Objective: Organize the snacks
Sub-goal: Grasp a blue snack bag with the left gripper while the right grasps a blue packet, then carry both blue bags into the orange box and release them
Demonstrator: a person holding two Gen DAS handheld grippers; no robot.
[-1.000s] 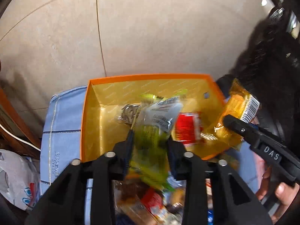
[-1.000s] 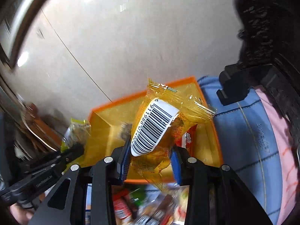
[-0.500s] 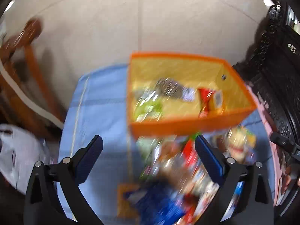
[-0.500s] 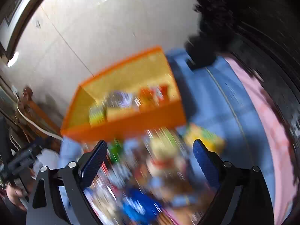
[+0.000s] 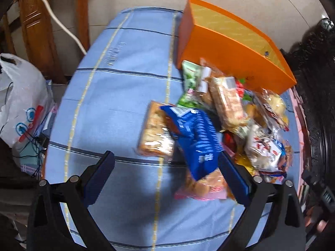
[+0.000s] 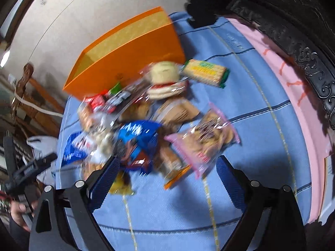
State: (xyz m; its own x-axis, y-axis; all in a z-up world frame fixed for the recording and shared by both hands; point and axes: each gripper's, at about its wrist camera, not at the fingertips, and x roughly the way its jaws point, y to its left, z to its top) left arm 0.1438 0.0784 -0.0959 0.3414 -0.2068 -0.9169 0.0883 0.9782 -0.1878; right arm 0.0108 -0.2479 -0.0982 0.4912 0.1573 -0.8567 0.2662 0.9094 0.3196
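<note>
Both tongs, left [image 5: 166, 172] and right [image 6: 166, 173], hover spread and empty. The snack pile [image 5: 219, 121] lies just ahead of them, the orange box [image 5: 232, 48] beyond. The step looks like choosing the next packet: lower, then pinch one.

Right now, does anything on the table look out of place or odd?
Nothing looks damaged or spilled. The snacks lie in a loose overlapping heap on the blue cloth in front of the orange box; one yellow biscuit pack sits apart. Both grippers, left and right, hang open above them.
</note>
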